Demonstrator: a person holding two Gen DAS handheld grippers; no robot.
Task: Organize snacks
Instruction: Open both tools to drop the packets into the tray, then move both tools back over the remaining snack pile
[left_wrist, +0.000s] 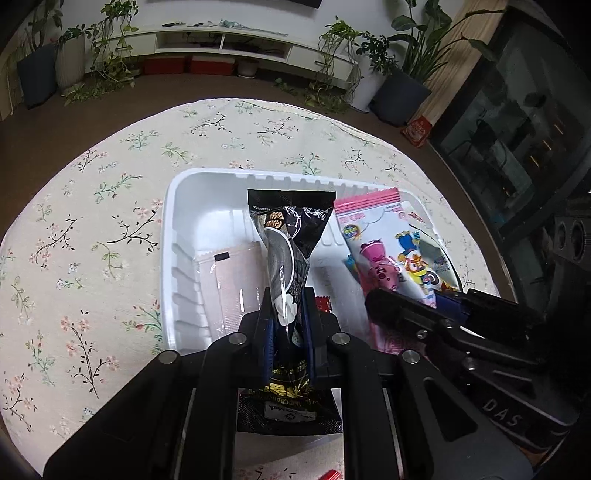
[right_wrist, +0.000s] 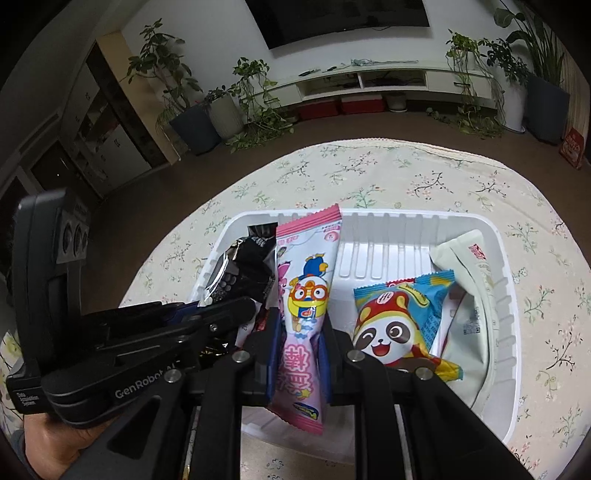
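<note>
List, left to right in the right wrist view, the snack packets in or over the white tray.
Black foil packet held by the left gripper → pink cartoon-penguin packet clamped in the right gripper → blue panda packet → pale cream packet leaning by the white plastic tray wall.

White tray (left_wrist: 173, 206): glossy ribbed plastic. Inside it, black packet (left_wrist: 291, 236) and pink packet (right_wrist: 306, 266): shiny film. Beneath: matt floral cloth (left_wrist: 92, 192).

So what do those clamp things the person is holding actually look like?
Each tool is matte black plastic: the left tool and right tool have two fingers with blue pads and silver pivot bolts. The left one's body carries white "GenRobot" lettering.
</note>
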